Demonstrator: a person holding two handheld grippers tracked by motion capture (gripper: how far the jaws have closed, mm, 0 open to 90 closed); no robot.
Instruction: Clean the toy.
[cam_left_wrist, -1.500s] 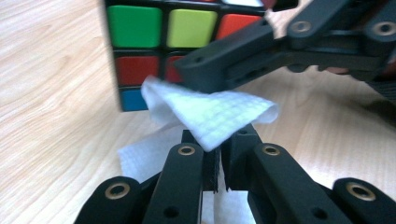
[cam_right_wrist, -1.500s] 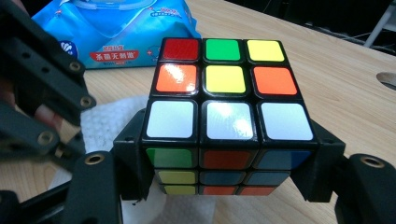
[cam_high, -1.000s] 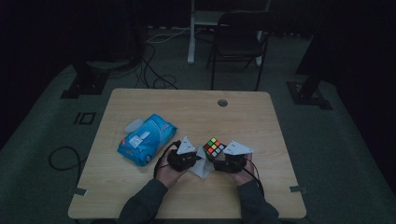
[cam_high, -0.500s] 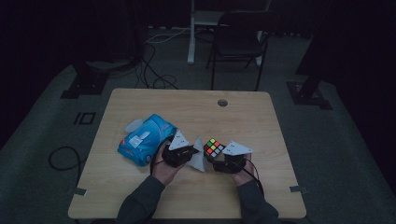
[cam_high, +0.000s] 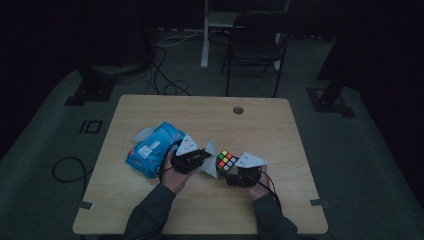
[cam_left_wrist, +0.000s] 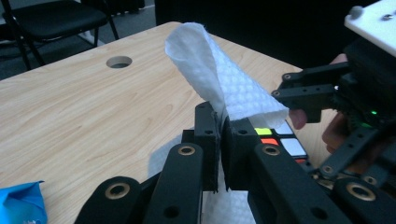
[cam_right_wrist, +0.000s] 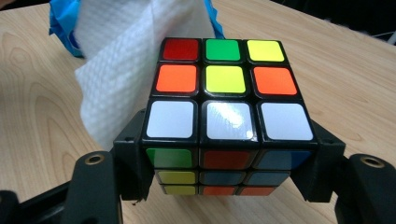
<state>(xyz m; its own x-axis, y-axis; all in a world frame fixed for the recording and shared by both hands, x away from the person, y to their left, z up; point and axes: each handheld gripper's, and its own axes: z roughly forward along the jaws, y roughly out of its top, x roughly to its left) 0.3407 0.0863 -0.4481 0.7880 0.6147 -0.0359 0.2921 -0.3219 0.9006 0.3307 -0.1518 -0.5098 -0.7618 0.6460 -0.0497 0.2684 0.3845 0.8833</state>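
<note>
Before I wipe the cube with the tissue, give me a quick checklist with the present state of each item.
1. Right gripper shut on cube: ok.
2. Left gripper pinching tissue: ok.
3. Tissue beside cube, at its left side: ok.
4. Tissue touching cube: cannot tell.
5. Cube's top face uncovered: ok.
6. Tissue pack clear of both grippers' path: ok.

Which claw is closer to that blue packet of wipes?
Left. The left claw sits right beside the blue packet, pinching a white wipe; the right claw clamps the cube farther away.
</note>
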